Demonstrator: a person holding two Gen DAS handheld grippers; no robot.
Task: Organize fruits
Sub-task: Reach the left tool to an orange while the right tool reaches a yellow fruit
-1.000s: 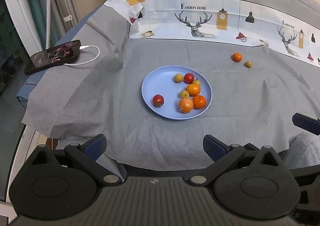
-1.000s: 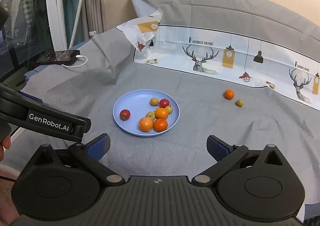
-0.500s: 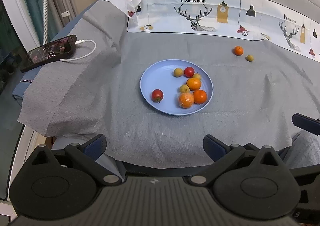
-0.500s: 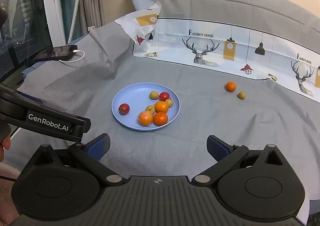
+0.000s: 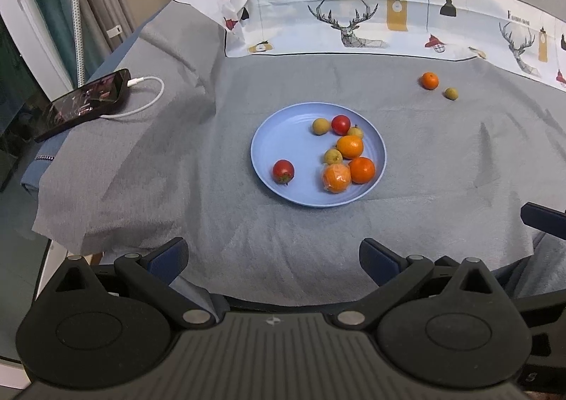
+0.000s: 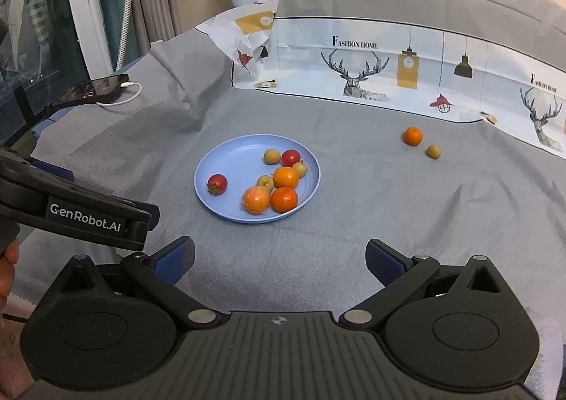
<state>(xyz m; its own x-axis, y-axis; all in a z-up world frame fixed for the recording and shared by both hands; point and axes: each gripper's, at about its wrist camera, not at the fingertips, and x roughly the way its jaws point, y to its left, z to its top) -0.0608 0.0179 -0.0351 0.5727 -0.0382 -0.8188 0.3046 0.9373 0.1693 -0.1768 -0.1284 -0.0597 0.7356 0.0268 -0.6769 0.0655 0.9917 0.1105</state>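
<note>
Grey cloth (image 5: pixel 442 166) covers the whole work surface. Left of the blue plate (image 5: pixel 283 138) lies a charging phone (image 5: pixel 83 103). On the plate sit seven fruits. Right of the plate and farther back, a loose orange (image 5: pixel 429 80) and a small yellowish fruit (image 5: pixel 451 93) rest on the cloth, close together. Left gripper (image 5: pixel 272 255) and right gripper (image 6: pixel 279 260) both hang near the plate's front edge, jaws apart and empty. Round fruit may roll when pinched off-centre, or bump its neighbour away. Only the right wrist view shows the person's hand (image 6: pixel 9 258) and the left tool's branded body.
</note>
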